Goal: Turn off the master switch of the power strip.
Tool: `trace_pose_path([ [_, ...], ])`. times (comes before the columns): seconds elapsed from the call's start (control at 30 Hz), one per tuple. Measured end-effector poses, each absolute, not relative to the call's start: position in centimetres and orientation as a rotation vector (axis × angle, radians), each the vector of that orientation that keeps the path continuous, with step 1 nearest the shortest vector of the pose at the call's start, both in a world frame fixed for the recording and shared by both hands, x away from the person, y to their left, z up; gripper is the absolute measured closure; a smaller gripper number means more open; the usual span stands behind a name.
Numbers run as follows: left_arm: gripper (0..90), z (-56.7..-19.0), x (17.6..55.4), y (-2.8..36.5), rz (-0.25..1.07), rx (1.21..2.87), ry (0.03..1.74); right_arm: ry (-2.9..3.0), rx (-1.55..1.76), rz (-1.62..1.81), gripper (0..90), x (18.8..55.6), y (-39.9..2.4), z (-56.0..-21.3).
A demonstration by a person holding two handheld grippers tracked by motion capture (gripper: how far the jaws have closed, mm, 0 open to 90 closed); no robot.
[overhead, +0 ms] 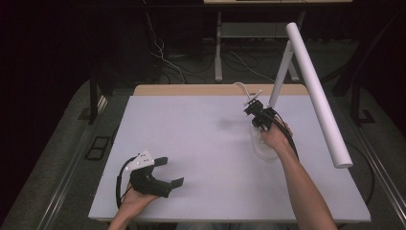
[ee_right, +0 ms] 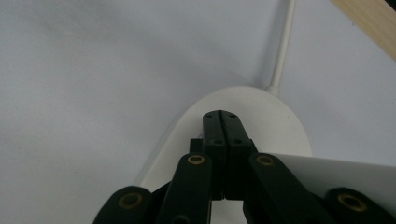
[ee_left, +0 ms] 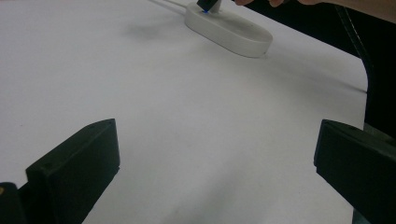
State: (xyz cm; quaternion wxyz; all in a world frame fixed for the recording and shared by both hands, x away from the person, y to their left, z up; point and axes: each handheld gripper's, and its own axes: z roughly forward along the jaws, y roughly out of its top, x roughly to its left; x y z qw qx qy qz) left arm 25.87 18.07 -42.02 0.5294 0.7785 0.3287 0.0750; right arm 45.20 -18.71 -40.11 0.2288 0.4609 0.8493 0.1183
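Observation:
A white desk lamp stands at the table's right, with an oval base (overhead: 264, 146), a slanted arm (overhead: 281, 76) and a long tube head (overhead: 318, 91). My right gripper (overhead: 257, 123) points down at the far end of that base. In the right gripper view its jaws (ee_right: 227, 115) are shut together with nothing between them, tips over the base (ee_right: 275, 116). In the left gripper view a small blue light glows where that tip (ee_left: 208, 5) meets the base (ee_left: 233, 32). My left gripper (overhead: 170, 171) rests at the front left, open and empty (ee_left: 217, 140).
The white table (overhead: 201, 139) has a wooden strip (overhead: 215, 89) along its back edge. The lamp's white cable (ee_right: 282, 51) runs from the base toward that edge. The lamp head overhangs the table's right side. Cables lie on the floor behind.

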Motion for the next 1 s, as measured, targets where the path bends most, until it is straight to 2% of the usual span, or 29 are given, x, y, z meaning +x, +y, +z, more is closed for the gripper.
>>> trace_pose_path([
  [0.43, 0.0, -42.13, 25.99, 18.14, 0.181, 1.863, 0.791, 2.299, 1.300, 0.422, 89.8, 44.47, -19.44, -40.61],
  [1.0, 0.0, -42.15, 25.93, 18.04, 0.181, 1.874, 0.789, 2.264, 1.321, 0.374, 90.0, 44.32, -18.82, -40.79],
])
